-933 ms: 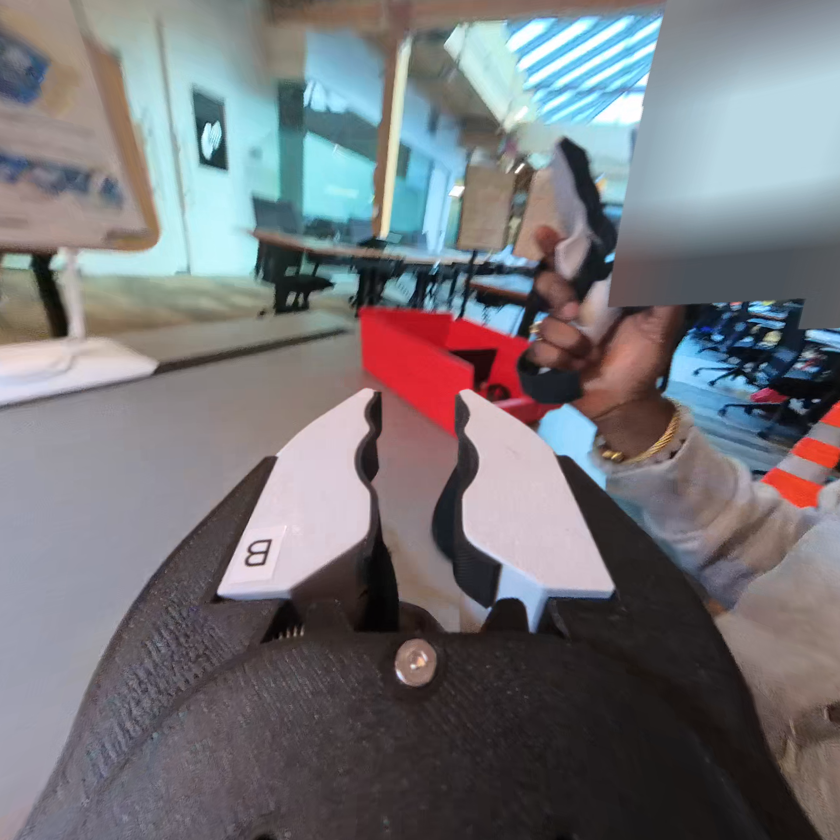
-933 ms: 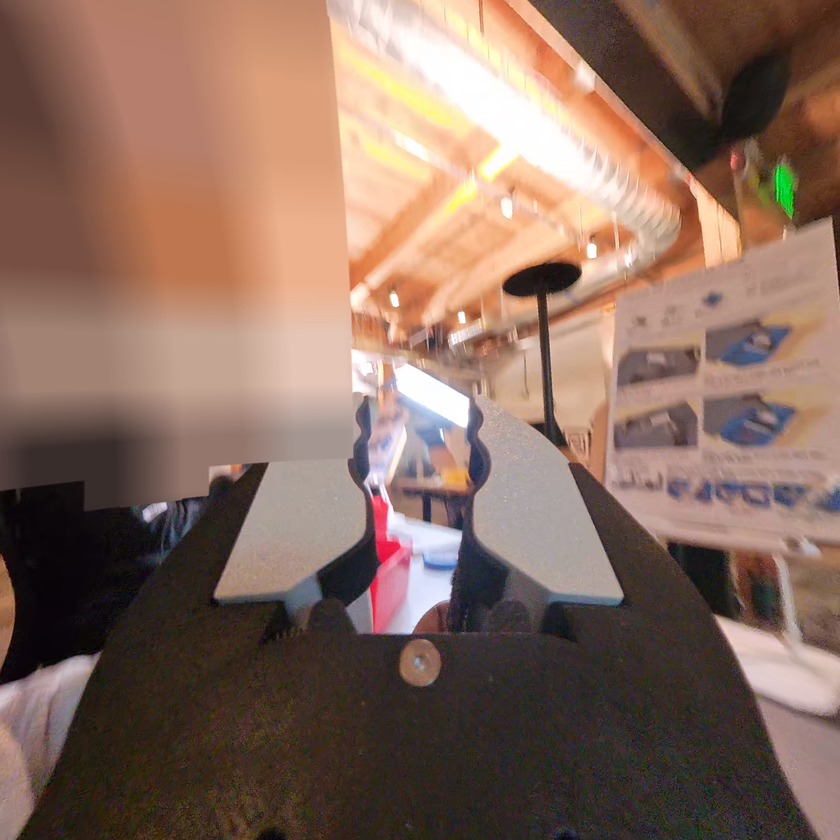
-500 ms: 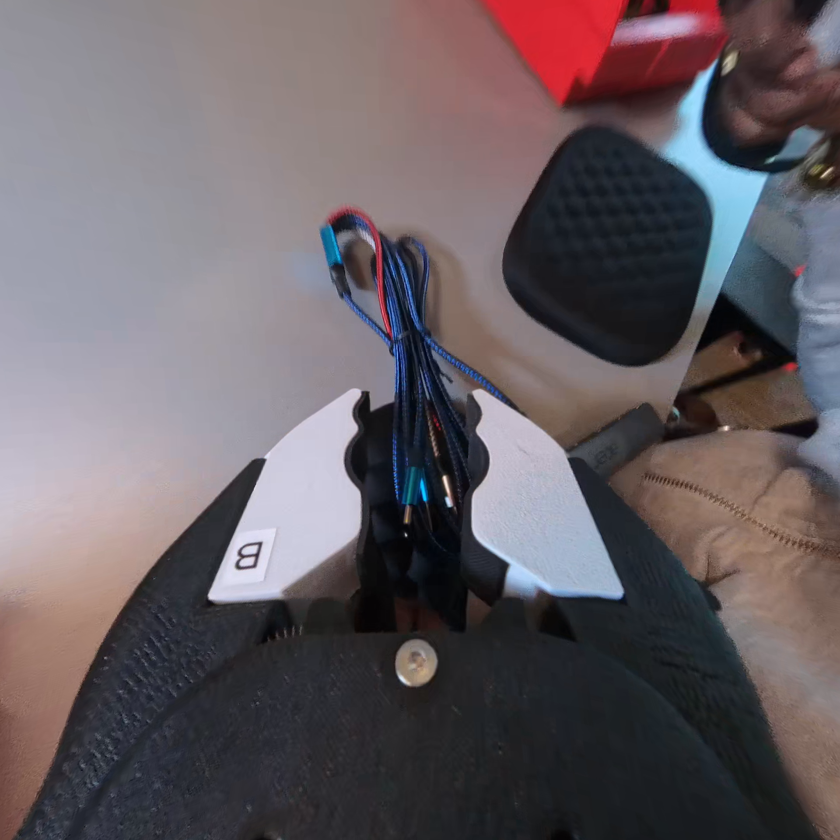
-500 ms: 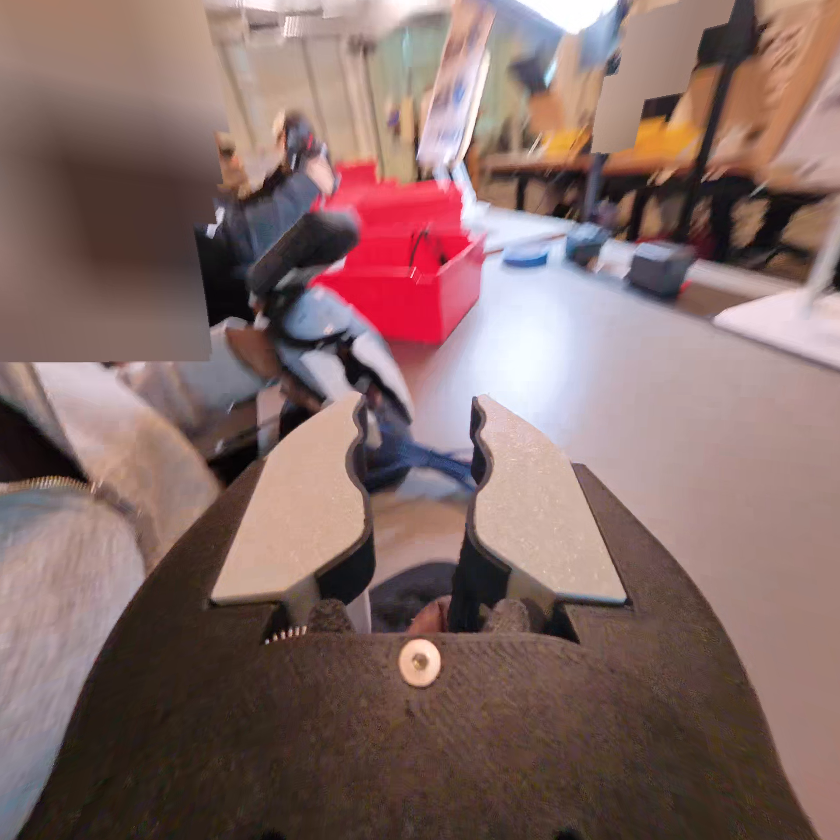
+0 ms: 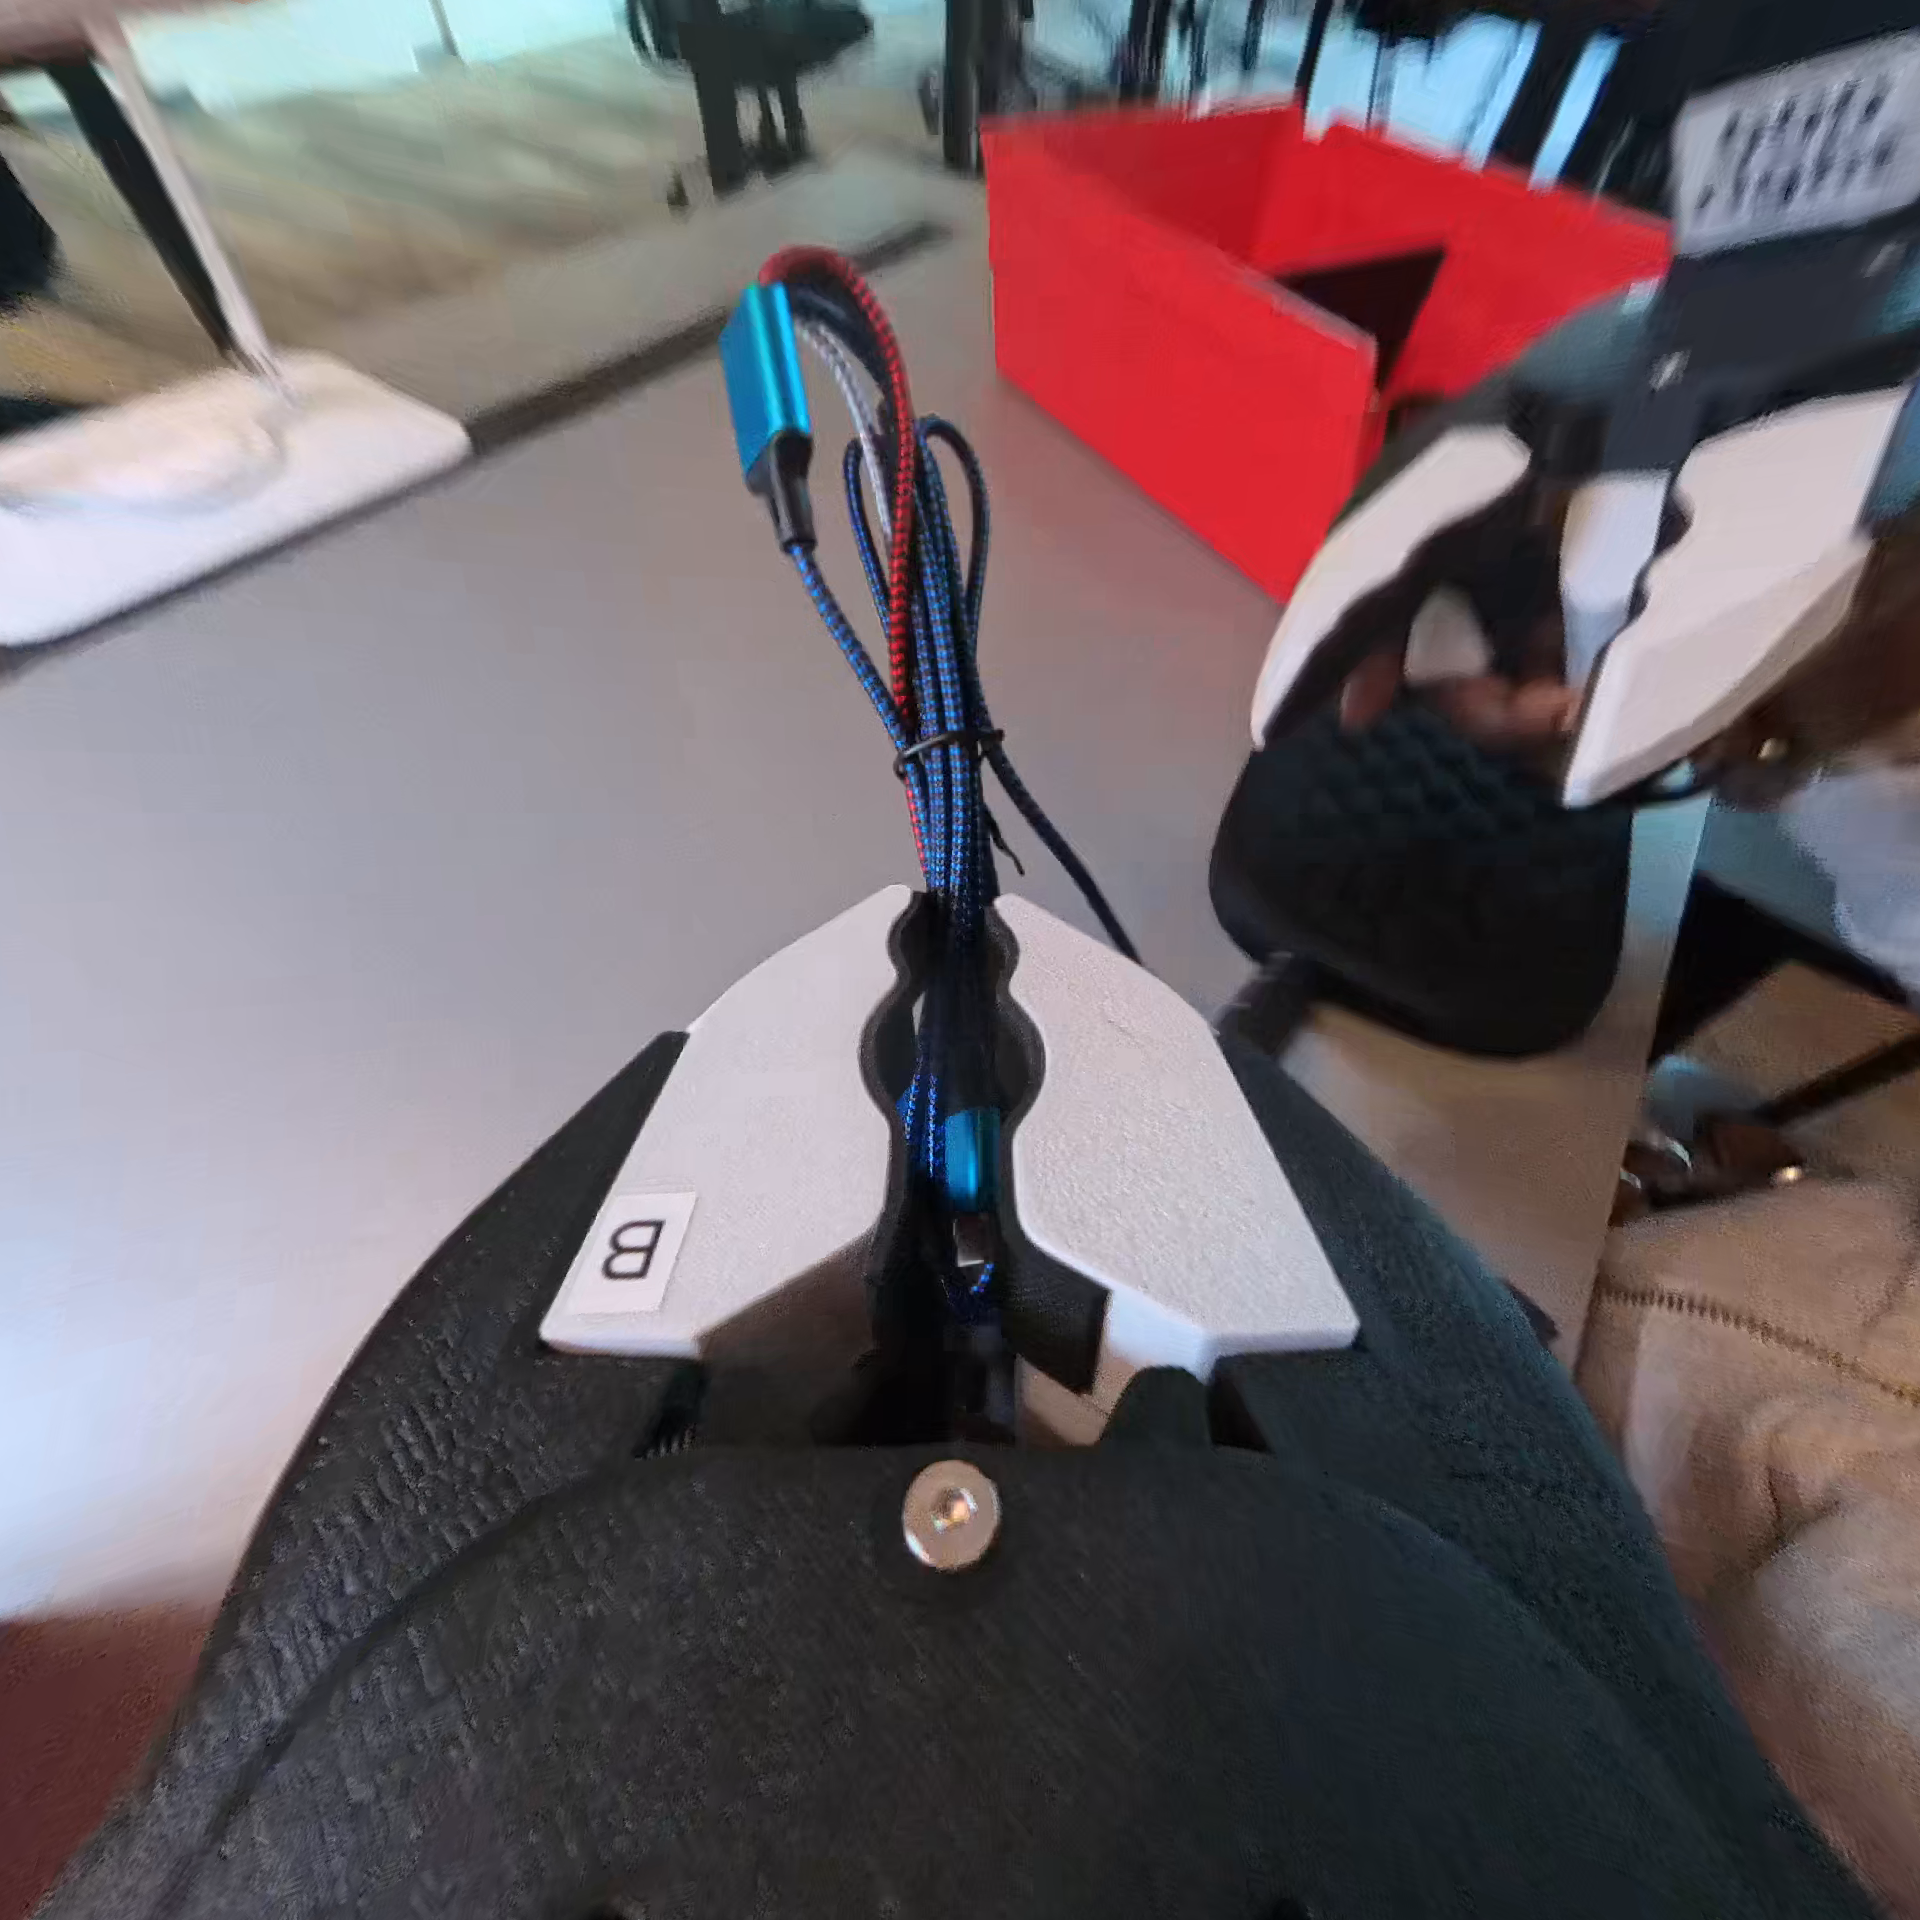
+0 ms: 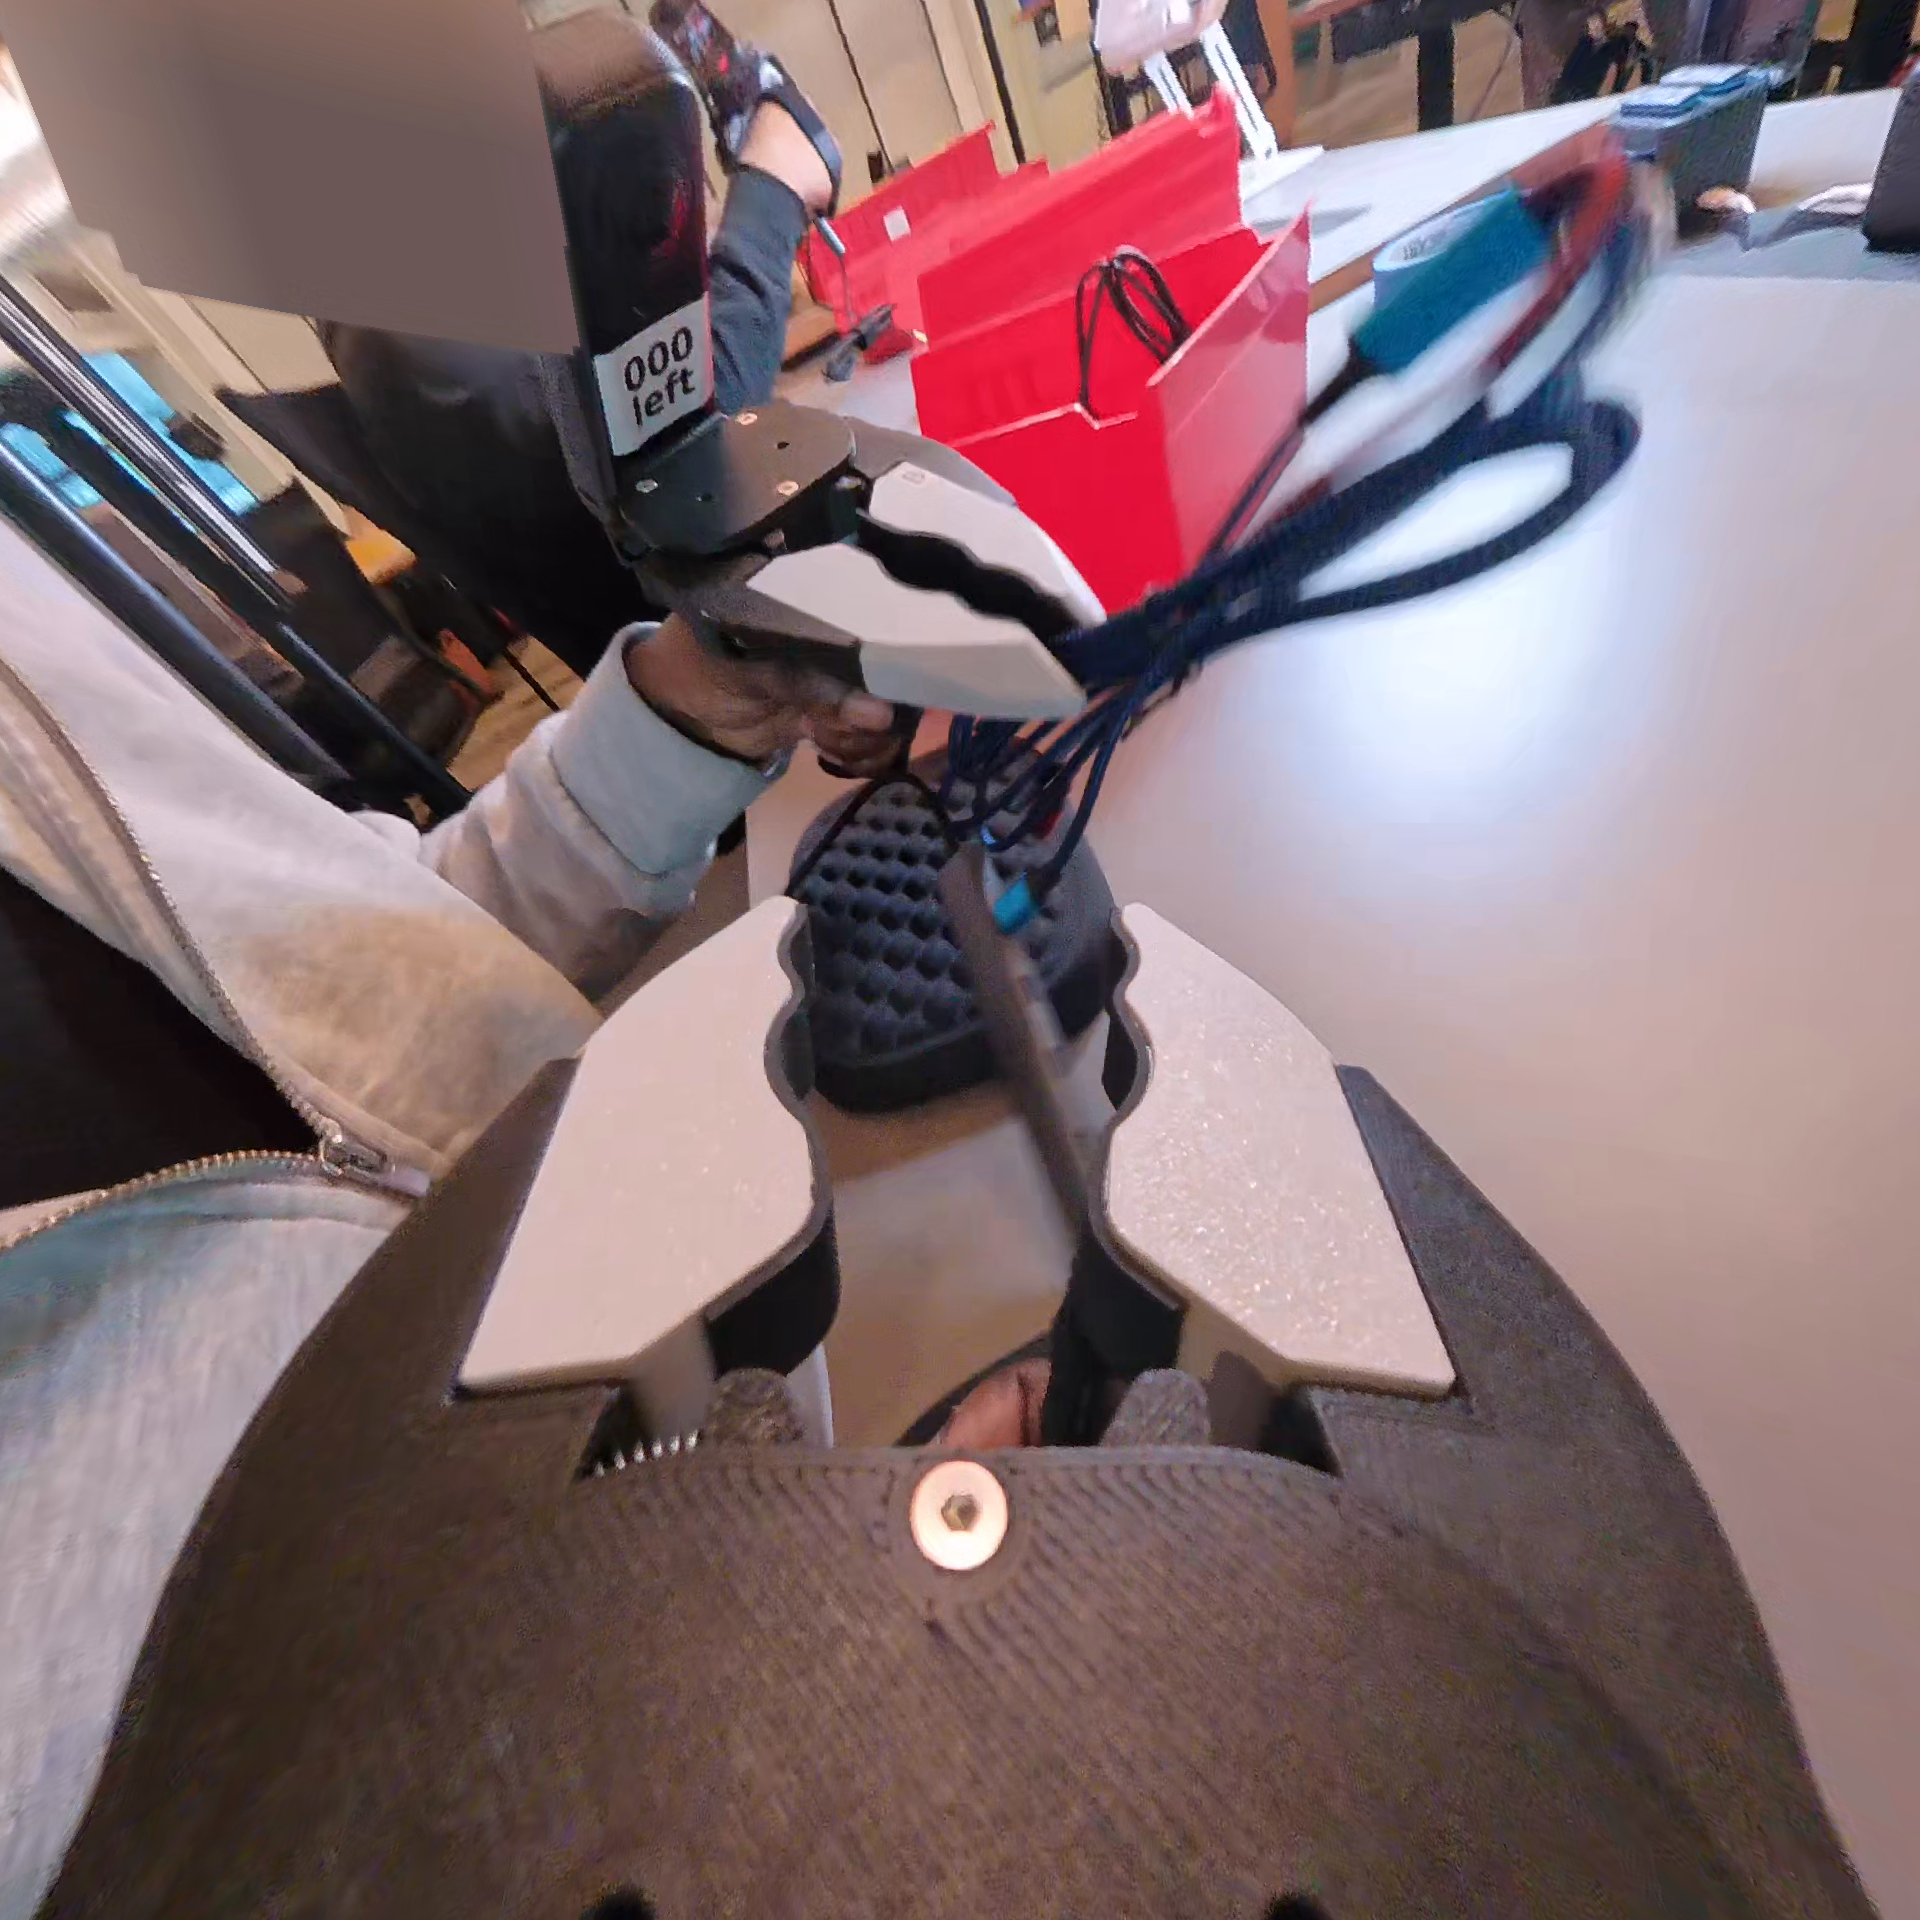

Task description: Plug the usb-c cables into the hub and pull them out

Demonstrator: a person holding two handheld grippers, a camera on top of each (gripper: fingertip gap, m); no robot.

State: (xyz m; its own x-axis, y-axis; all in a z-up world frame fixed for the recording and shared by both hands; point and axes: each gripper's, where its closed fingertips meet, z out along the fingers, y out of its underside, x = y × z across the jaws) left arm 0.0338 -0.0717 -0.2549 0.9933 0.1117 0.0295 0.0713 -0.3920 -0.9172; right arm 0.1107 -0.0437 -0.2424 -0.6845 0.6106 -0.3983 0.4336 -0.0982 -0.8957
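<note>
Open-plan workshop or lab, red bins (image 5: 1164,343) beyond the jaws, long worktables (image 6: 1558,665), a poster stand (image 5: 208,436) far left, black office chairs behind

White lettered sticker (image 5: 623,1252) on the left claw (image 5: 954,909), white printed label (image 6: 658,387) on its black handle (image 6: 634,208)

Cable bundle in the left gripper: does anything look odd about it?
Yes. The left gripper grips the whole cable bundle, which is cinched by a black tie, so no single plug is free. The right gripper is open and empty.
</note>
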